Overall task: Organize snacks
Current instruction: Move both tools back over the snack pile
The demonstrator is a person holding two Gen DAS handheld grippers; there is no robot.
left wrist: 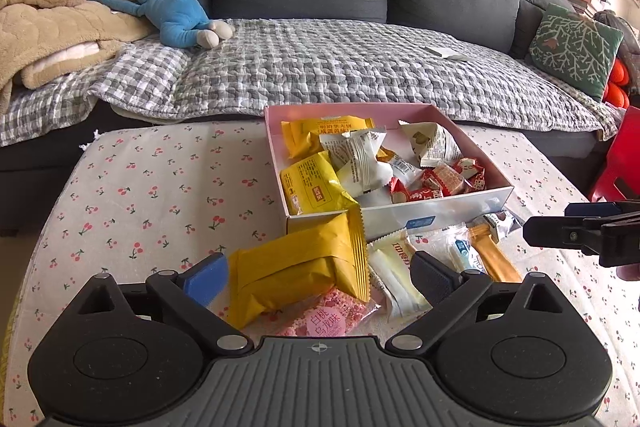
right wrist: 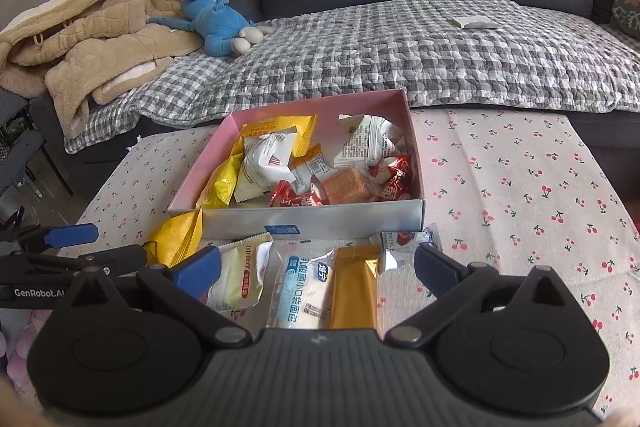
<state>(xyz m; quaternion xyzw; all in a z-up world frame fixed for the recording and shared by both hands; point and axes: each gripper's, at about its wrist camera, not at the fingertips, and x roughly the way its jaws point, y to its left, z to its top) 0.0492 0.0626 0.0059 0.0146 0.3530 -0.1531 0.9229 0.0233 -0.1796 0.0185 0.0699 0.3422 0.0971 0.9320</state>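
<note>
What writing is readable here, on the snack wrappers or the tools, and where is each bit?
"GenRobot.AI": side of the left gripper.
"白桃乌龙味": pink heart on the pink snack pack.
"乳酸菌小口袋面包": blue label of the white bread pack.
Fine print on the yellow packs, the white packs in the box and the red wrappers: too small or blurred.

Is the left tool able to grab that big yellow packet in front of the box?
Probably yes. The left tool is open, and the big yellow packet already lies between its fingers on the table, outside the box. Nothing covers it, though it rests on a pink packet.
</note>
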